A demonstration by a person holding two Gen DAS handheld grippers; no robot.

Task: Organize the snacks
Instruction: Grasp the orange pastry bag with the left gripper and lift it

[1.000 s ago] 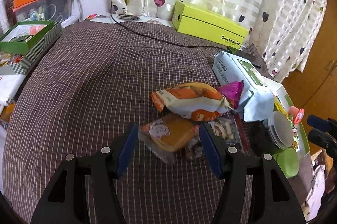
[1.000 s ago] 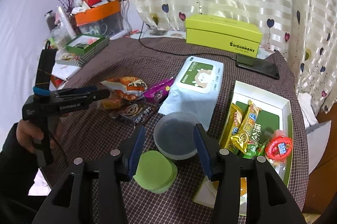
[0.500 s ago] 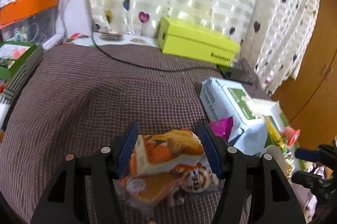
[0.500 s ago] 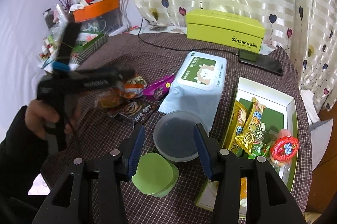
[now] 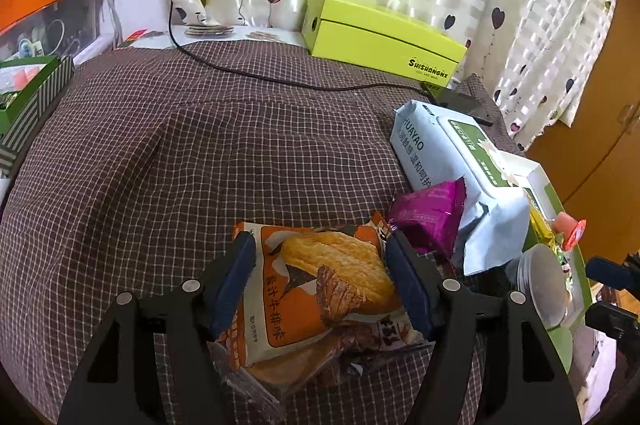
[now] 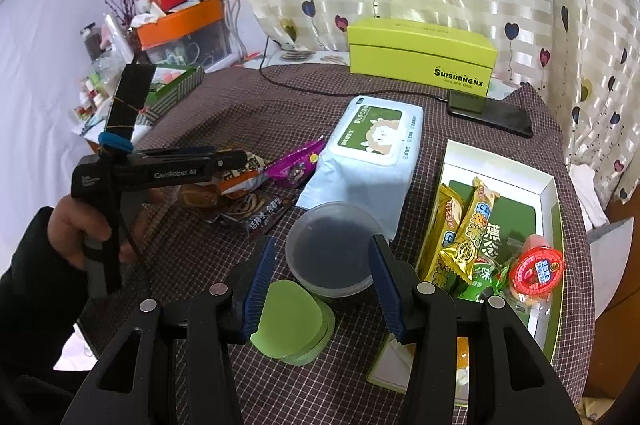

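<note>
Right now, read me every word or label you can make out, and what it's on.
"SHISHANGNX" on the yellow box.
"HUAYAO" on the wipes pack.
"GenRobot.AI" on the left hand-held gripper.
Chinese print on the orange snack bag, the dark packet and the tray's snacks: too small to read.

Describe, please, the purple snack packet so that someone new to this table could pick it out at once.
Start from the big pale-blue wet-wipes pack with the green lid in the middle of the checked tablecloth. Against its near left corner lies the purple snack packet, next to the orange packet between the left tongs. It is the only shiny magenta foil wrapper there; its neighbours are orange and brown.
</note>
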